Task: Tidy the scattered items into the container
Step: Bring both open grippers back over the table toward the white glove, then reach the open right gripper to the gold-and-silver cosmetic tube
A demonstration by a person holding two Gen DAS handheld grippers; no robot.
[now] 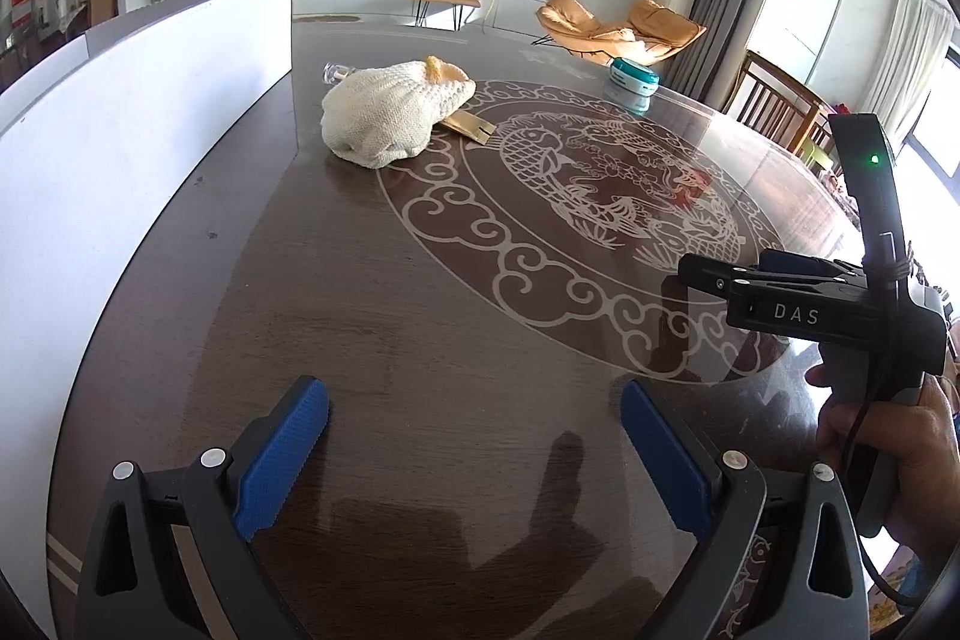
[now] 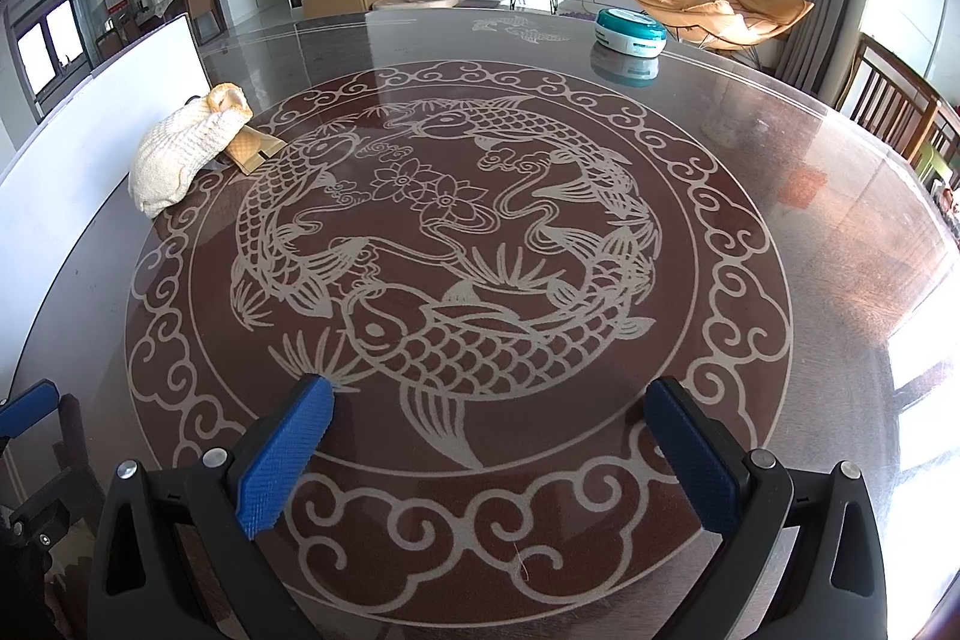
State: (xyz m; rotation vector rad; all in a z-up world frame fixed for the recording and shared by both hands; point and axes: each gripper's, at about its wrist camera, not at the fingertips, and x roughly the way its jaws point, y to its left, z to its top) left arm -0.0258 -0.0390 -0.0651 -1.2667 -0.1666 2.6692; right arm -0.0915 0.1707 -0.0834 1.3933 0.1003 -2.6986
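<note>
your left gripper (image 1: 474, 451) hangs low over the near edge of the dark table (image 1: 372, 316), its blue pads (image 1: 282, 454) spread wide with nothing between them. your right gripper (image 2: 489, 451) is the same: fingers released, blue pads (image 2: 285, 454) well apart, only the carved fish medallion (image 2: 444, 268) showing in the gap. in the left wrist view you can see the right gripper from the side, with your hand (image 1: 888, 436) wrapped around its handle at the right edge.

the scattered items sit at the far left of the table, close to the white panel (image 1: 138, 148) that stands upright along that side. the cream knitted cloth (image 1: 390, 115) lies in a soft heap, with a small yellow piece (image 1: 441, 69) resting on top of it. a flat tan packet (image 1: 471, 127) pokes out from under the cloth's right side, touching it, lying over the rim of the medallion. behind the cloth a clear item (image 1: 337, 72) shows only in part; you cannot tell what it is.

the teal and white round container (image 2: 631, 31) rests on the far right of the table, well apart from the cloth heap, past the medallion. both grippers are well clear of the items and the container.
</note>
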